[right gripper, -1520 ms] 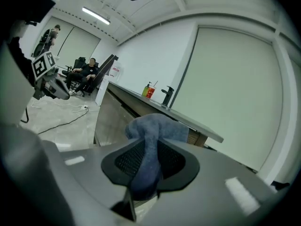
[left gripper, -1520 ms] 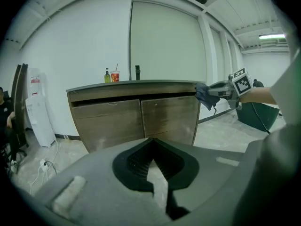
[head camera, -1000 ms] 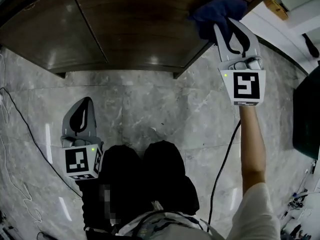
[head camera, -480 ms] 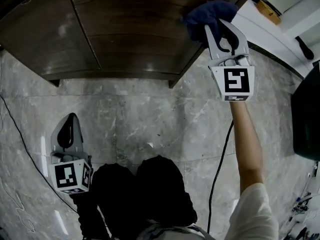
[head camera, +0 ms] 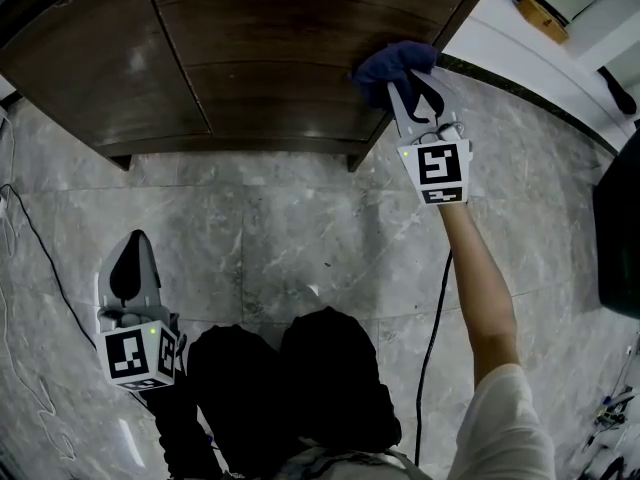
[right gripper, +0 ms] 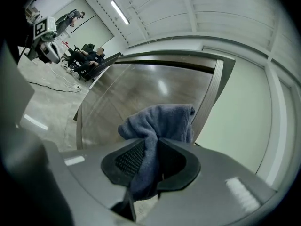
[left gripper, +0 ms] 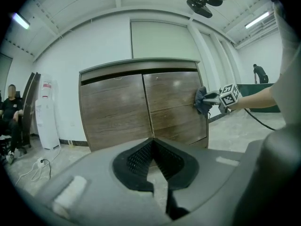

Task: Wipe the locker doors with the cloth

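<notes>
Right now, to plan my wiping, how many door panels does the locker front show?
3: a tall panel on the left; an upper panel and a lower panel stacked on the right. Other sides are hidden.

Grey marble floor [head camera: 300,228], white water dispenser [left gripper: 47,119] — seated person [left gripper: 9,112] nearby, ceiling strip light [left gripper: 259,19].

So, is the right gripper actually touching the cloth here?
Touching. The right gripper is shut on the cloth: its own view shows the fabric pinched between the jaws and hanging below them.
</notes>
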Action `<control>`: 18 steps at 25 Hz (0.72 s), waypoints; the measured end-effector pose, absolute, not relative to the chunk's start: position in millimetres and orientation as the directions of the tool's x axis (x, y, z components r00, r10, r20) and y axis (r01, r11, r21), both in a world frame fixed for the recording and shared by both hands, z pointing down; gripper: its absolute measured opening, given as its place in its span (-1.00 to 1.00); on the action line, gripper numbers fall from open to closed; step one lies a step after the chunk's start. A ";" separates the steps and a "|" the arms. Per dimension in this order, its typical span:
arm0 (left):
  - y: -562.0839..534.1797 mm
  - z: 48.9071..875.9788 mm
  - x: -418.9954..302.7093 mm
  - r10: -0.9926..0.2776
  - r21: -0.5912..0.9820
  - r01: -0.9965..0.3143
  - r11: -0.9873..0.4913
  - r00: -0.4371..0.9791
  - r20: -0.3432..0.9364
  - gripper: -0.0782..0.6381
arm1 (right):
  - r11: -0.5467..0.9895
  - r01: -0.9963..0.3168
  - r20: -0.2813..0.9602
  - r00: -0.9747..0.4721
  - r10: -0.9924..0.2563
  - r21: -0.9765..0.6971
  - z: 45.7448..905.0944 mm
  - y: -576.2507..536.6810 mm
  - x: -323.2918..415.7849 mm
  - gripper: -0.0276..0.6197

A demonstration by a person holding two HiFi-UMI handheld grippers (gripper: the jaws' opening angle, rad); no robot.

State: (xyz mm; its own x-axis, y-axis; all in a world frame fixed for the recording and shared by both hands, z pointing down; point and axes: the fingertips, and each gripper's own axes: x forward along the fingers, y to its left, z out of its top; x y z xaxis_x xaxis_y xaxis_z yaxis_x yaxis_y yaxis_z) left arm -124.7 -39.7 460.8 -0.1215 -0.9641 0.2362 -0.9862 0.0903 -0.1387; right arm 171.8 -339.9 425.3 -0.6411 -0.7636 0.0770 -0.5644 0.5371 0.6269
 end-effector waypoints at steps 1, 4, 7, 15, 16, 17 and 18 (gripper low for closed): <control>-38.0 459.6 -125.8 -0.964 -0.139 -0.986 0.095 -0.126 0.234 -0.78 | 0.545 -0.564 0.089 -0.640 -0.763 0.620 434.2 -340.5 172.4 -0.64; -32.3 459.1 -128.7 -0.963 -0.138 -0.985 0.106 -0.137 0.234 -0.78 | 0.569 -0.574 0.127 -0.630 -0.766 0.588 460.3 -341.2 174.4 -0.64; -28.3 460.7 -129.2 -0.961 -0.138 -0.984 0.108 -0.139 0.240 -0.78 | 0.594 -0.593 0.167 -0.617 -0.769 0.544 485.7 -340.7 174.8 -0.64; -27.5 456.6 -122.7 -0.962 -0.141 -0.986 0.094 -0.126 0.242 -0.78 | 0.624 -0.612 0.232 -0.599 -0.767 0.485 537.6 -340.1 172.3 -0.64; -27.2 456.0 -121.7 -0.961 -0.138 -0.986 0.093 -0.125 0.246 -0.78 | 0.627 -0.616 0.235 -0.598 -0.766 0.477 541.5 -340.0 171.7 -0.64; -26.9 455.9 -121.0 -0.961 -0.137 -0.986 0.092 -0.124 0.247 -0.78 | 0.629 -0.620 0.238 -0.597 -0.766 0.470 545.2 -339.9 171.1 -0.64; -26.8 456.4 -120.6 -0.961 -0.139 -0.986 0.090 -0.122 0.247 -0.78 | 0.631 -0.621 0.243 -0.596 -0.766 0.465 549.3 -339.8 170.5 -0.64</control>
